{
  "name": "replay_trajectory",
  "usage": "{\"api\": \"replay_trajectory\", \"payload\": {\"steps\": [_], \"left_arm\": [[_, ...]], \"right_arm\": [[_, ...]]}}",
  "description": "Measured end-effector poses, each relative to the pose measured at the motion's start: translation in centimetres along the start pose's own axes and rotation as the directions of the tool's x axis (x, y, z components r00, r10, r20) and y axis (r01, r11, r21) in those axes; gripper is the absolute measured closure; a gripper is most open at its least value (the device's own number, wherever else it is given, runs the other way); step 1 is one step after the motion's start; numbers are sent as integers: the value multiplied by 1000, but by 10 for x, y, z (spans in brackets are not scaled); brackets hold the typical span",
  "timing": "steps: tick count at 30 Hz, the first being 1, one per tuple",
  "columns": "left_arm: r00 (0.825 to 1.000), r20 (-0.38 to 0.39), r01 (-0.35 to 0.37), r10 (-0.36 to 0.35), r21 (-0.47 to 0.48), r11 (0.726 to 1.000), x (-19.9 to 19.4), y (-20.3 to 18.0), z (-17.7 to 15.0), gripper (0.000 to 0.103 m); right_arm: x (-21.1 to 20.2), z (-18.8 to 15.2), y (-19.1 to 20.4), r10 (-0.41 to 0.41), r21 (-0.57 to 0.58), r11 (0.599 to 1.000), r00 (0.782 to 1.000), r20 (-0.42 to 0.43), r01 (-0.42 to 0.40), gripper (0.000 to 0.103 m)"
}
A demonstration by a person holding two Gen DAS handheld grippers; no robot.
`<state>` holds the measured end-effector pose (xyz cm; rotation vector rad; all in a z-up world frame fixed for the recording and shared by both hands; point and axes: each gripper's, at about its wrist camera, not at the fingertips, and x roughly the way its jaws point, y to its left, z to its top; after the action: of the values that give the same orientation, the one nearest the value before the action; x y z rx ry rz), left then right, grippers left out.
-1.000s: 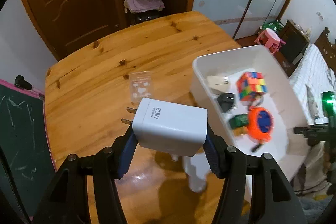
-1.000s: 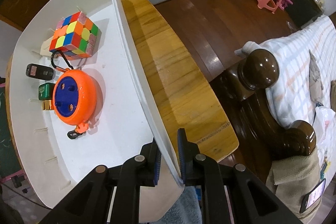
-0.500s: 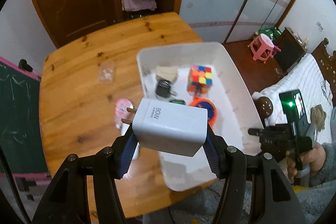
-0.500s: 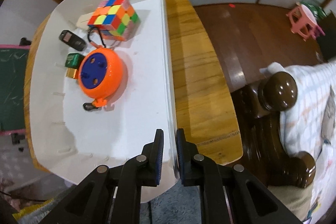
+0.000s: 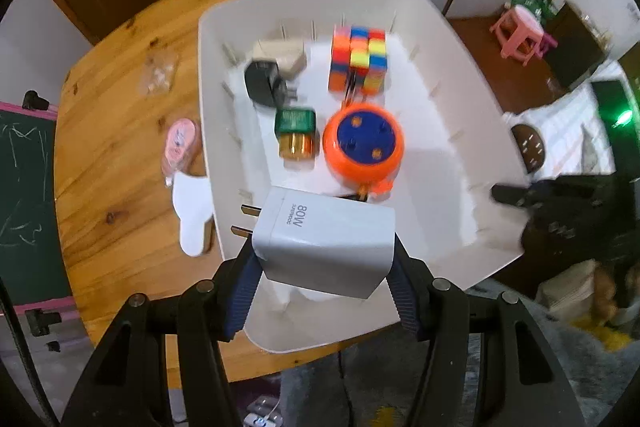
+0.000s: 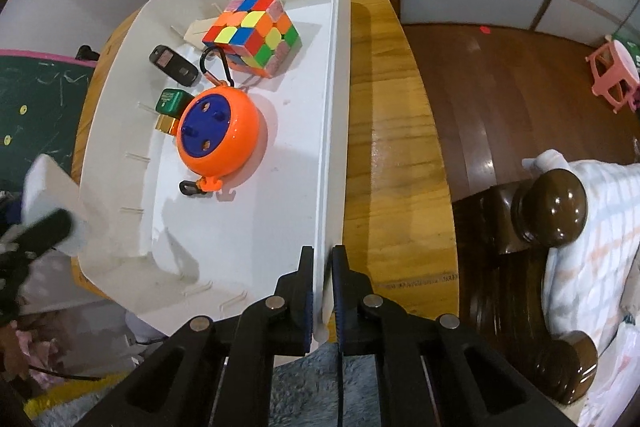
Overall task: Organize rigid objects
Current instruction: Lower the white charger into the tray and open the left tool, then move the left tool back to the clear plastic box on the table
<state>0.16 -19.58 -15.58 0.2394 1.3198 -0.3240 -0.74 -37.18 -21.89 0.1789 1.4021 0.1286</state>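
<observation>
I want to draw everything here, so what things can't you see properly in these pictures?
- Beige block: left wrist view, half behind the black adapter; type unclear.
- Clear packet on the table: blurred, contents unreadable.
- White charger: underside hidden by the left gripper.
- White bin: near corner cut off by the right gripper.

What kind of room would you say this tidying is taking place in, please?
Most likely a bedroom at home: a bed with a checked blanket and dark wooden bedposts stands beside the wooden table, with a pink child's stool nearby.

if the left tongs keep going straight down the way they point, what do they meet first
Probably the bare white floor of the bin, near its front wall. The left tongs carry the white charger, so it would land first, short of the orange reel. Depth is unclear.
</observation>
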Motion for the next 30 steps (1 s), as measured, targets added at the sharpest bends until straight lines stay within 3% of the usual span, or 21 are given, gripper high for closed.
{"api": "replay_trajectory", "payload": {"steps": [8,13,16,21,30], "left_arm": [[994,-98,-51,52,11,999,38,-4,-8,44],[992,-85,-86,90,47,995,39,-12,-8,42],[990,-88,-107,112,52,993,40,-14,-9,33],[988,-83,-123,128,61,991,38,-17,-12,28],[986,-40,-156,160,89,984,22,-21,-8,27]], "right_arm": [[0,2,0,-9,-46,999,1000,1,9,95],[1,2,1,-16,-64,998,1000,-1,16,94],[1,2,1,-16,-70,997,1000,-1,15,94],[1,2,1,-13,-75,997,1000,-1,12,94],[4,3,0,-7,-64,998,1000,-14,6,94]]}}
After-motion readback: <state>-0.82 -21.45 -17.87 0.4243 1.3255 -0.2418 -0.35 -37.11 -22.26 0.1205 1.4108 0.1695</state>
